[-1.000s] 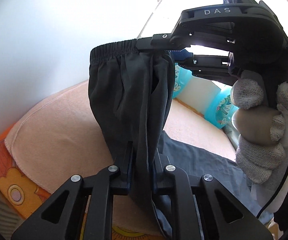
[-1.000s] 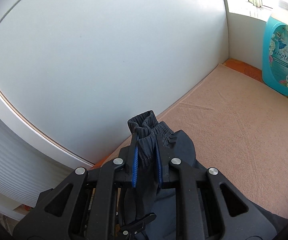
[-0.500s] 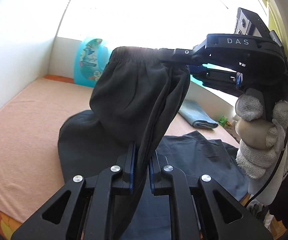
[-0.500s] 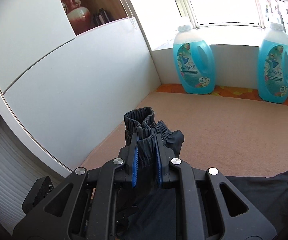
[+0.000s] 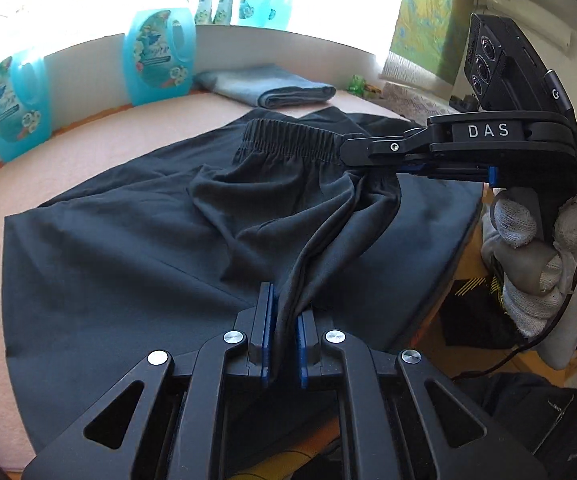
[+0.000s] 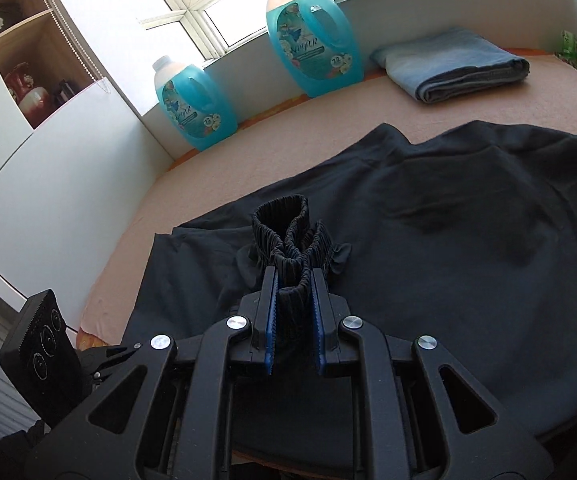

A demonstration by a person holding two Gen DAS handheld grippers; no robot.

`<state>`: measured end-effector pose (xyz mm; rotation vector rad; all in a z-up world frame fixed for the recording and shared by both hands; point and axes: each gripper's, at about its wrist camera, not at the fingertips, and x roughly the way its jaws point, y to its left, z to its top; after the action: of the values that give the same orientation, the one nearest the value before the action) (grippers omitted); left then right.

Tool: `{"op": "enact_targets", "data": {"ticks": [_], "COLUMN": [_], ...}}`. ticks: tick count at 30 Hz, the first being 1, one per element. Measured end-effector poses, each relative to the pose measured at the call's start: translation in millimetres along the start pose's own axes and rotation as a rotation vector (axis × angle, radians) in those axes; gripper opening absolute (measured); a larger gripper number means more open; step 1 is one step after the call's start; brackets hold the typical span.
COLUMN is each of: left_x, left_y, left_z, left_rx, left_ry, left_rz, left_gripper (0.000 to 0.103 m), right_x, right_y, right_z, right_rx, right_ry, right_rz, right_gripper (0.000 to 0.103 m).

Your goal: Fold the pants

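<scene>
Dark grey pants [image 5: 120,248] lie spread over a peach-covered surface [image 5: 100,148], also in the right wrist view [image 6: 468,240]. My left gripper [image 5: 284,304] is shut on a bunched fold of the pants fabric near the front edge. My right gripper [image 6: 292,284] is shut on the gathered elastic waistband [image 6: 288,220]. In the left wrist view the right gripper [image 5: 348,152] holds the waistband [image 5: 288,140] just above the spread fabric, held by a gloved hand [image 5: 528,256].
Two blue detergent bottles [image 6: 312,40] [image 6: 192,104] stand at the back by the window. A folded blue towel [image 6: 452,64] lies at the back right. A white cabinet wall [image 6: 48,184] bounds the left. The surface's front edge [image 5: 464,240] drops off at the right.
Both grippers have swung from high up down and over, carrying the waistband end onto the spread pants. Both stay shut on the fabric.
</scene>
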<state>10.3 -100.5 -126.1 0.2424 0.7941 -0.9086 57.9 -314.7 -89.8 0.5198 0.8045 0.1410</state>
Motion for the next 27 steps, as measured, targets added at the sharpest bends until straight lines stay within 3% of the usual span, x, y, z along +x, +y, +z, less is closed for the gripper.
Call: {"op": "enact_targets", "data": {"ticks": [4, 5, 7, 9, 12, 16, 27], "left_x": [1, 2, 1, 1, 1, 1, 2], "left_y": [-15, -15, -18, -20, -22, -24, -21], "left_z": [-5, -5, -8, -6, -6, -7, -10], "left_rx": [0.039, 0.046, 0.059, 0.072, 0.081, 0.082, 0.075], "left_ry": [0.03, 0.034, 0.044, 0.052, 0.056, 0.058, 0.047], "left_rz": [0.025, 0.031, 0.04, 0.047, 0.05, 0.045, 0.024], "left_gripper": [0.008, 0.008, 0.008, 0.008, 0.008, 0.008, 0.008], "right_x": [-7, -8, -9, -9, 0, 19, 56], "right_y": [-23, -27, -40, -51, -70, -87, -59], "right_z": [-20, -21, -19, -13, -1, 11, 39], "right_rx": [0.044, 0.044, 0.052, 0.087, 0.166, 0.215, 0.099], "right_ry": [0.039, 0.052, 0.078, 0.118, 0.166, 0.201, 0.231], "right_rz": [0.06, 0.075, 0.125, 0.208, 0.283, 0.265, 0.163], "right_gripper": [0.024, 0.031, 0.061, 0.069, 0.071, 0.071, 0.071]}}
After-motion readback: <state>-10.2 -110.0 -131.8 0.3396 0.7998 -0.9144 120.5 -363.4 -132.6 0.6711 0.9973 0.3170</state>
